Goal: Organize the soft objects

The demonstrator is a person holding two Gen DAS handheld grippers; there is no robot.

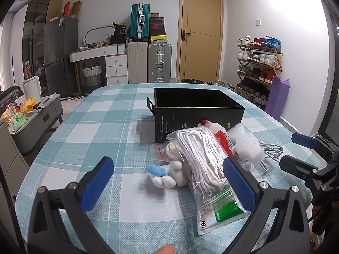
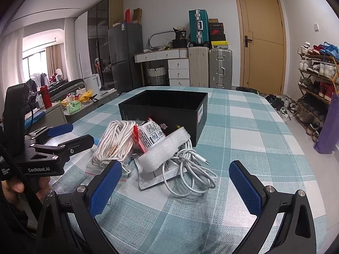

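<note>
A pile of soft items lies on the checked tablecloth in front of an open black box [image 1: 197, 108] [image 2: 165, 105]. It holds a white plush toy [image 1: 169, 177] with a blue part, a clear bag of white rope [image 1: 203, 158] [image 2: 114, 144], a red-and-white packet [image 2: 150, 135], a white foam block [image 1: 245, 141] [image 2: 163, 148] and a coiled white cable [image 2: 190, 165]. My left gripper [image 1: 169, 182] [image 2: 72, 135] is open, with the plush toy and the bag's near end between its fingers, untouched. My right gripper [image 2: 175, 187] [image 1: 296, 152] stands open just short of the cable.
The table [image 2: 243, 127] has a rounded edge, with bare cloth to the box's left and right. Beyond it are a side cabinet [image 1: 38, 122] with clutter at left, suitcases [image 1: 159, 61], a door and a shoe rack [image 1: 258, 63]. A fingertip [image 1: 165, 249] shows at the bottom.
</note>
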